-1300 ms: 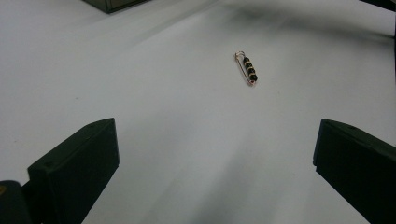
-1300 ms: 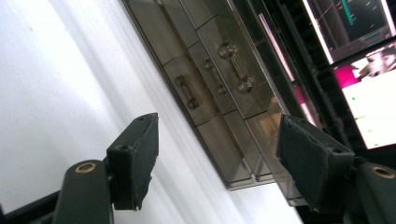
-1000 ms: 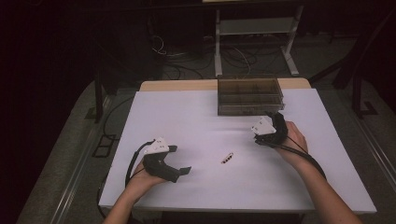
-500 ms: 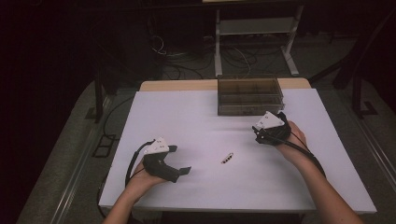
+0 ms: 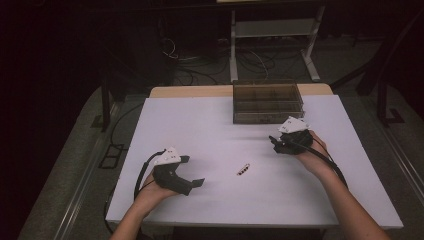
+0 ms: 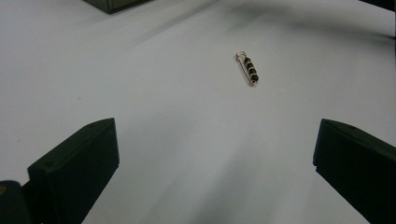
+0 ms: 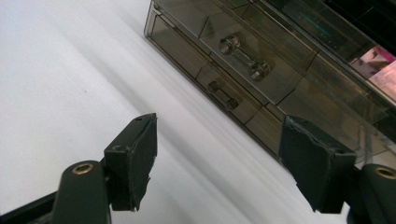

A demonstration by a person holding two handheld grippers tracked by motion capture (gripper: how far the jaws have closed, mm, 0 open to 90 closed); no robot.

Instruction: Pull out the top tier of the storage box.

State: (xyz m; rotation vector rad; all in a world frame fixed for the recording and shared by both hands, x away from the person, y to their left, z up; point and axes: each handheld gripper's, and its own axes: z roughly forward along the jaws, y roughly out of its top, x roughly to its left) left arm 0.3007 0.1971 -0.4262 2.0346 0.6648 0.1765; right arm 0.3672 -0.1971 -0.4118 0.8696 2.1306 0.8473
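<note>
While the pin (image 5: 243, 169) lies bare on the white desk (image 5: 210, 125) just below the middle of the high view, the left hand-held gripper (image 5: 192, 171) sits at lower left, jaws wide apart and holding nothing, with the pin near it to the right. The right hand-held gripper (image 5: 274, 143) is at centre right, just below the drawer box (image 5: 267, 102) at the upper middle; the pin lies down and to the left of it, apart. In the left gripper view the beaded pin (image 6: 247, 68) rests in the upper middle, ahead of the two spread jaws and a little toward the right one, not between them. In the right gripper view the jaws stand wide and empty, aimed at the box (image 7: 261, 70) that crosses the upper right of the frame, its two drawer handles facing them. The likely trouble: the pin is thin and flat on a smooth desk, so closing jaws could skid over it or flick it away; a pull on a handle could drag the light box rather than open a drawer.
</note>
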